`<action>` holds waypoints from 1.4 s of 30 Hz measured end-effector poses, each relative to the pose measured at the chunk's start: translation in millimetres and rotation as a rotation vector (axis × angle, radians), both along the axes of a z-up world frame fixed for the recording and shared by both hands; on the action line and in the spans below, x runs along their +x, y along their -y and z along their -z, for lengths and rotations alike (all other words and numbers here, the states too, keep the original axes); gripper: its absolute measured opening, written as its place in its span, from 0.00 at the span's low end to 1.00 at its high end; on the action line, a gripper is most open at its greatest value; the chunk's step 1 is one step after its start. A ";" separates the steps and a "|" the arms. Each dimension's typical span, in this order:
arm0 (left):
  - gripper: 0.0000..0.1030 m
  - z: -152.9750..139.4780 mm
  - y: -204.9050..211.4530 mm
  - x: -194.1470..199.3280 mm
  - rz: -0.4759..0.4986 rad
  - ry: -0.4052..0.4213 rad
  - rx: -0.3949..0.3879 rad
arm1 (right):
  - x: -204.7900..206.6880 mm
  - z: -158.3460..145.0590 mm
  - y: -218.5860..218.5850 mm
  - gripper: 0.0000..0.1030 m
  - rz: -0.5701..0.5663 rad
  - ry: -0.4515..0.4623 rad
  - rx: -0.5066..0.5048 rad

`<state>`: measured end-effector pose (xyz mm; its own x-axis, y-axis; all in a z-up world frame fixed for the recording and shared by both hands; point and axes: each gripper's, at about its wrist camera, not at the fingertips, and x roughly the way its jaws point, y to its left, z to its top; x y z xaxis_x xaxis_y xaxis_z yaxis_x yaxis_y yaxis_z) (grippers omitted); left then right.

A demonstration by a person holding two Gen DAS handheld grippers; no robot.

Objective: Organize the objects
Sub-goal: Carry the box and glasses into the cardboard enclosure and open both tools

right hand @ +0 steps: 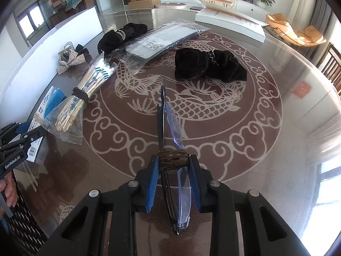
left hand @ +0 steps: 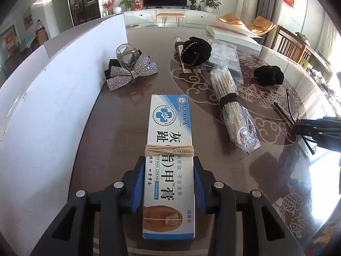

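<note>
- Left gripper [left hand: 169, 166] jaws clamp a box [left hand: 169, 149] reading "TOE NAIL CREAM".
- Right gripper [right hand: 173, 164] jaws grip folded glasses [right hand: 170, 138]; only this view shows "GenRobot.AI".

We had the left gripper [left hand: 169, 166] low over the table's near-left edge, blue pads [left hand: 136, 183] pinched on both sides of its load. Right gripper [right hand: 173, 166] sat toward the table's right side, jaws clamped likewise. Our left hand [right hand: 7, 188] showed bare fingers around its handle.
</note>
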<state>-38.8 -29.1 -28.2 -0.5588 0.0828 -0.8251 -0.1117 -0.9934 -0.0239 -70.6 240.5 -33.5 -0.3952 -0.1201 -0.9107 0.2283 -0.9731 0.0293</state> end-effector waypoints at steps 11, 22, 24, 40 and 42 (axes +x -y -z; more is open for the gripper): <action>0.40 -94.9 46.5 53.1 -0.074 -0.174 0.257 | 16.9 -97.9 31.1 0.27 -0.007 -0.170 -0.249; 0.40 -112.0 232.6 29.9 -0.439 -0.139 0.107 | -10.8 -141.0 253.9 0.28 -0.295 -0.129 -0.566; 0.40 -101.0 256.3 28.7 -0.480 -0.106 0.068 | -11.8 -130.1 296.4 0.28 -0.337 -0.084 -0.567; 0.68 -92.5 204.8 58.0 -0.428 -0.105 0.173 | 27.6 -87.2 295.6 0.91 -0.361 -0.271 -0.338; 0.69 -100.4 162.3 59.5 -0.319 -0.120 0.243 | 35.2 -79.9 249.1 0.95 -0.310 -0.331 -0.252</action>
<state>20.8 -191.4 72.2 -0.6790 0.0739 -0.7304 0.1848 -0.9457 -0.2675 -35.4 -8.6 46.4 -0.5679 -0.4772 -0.6707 0.5417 -0.8301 0.1319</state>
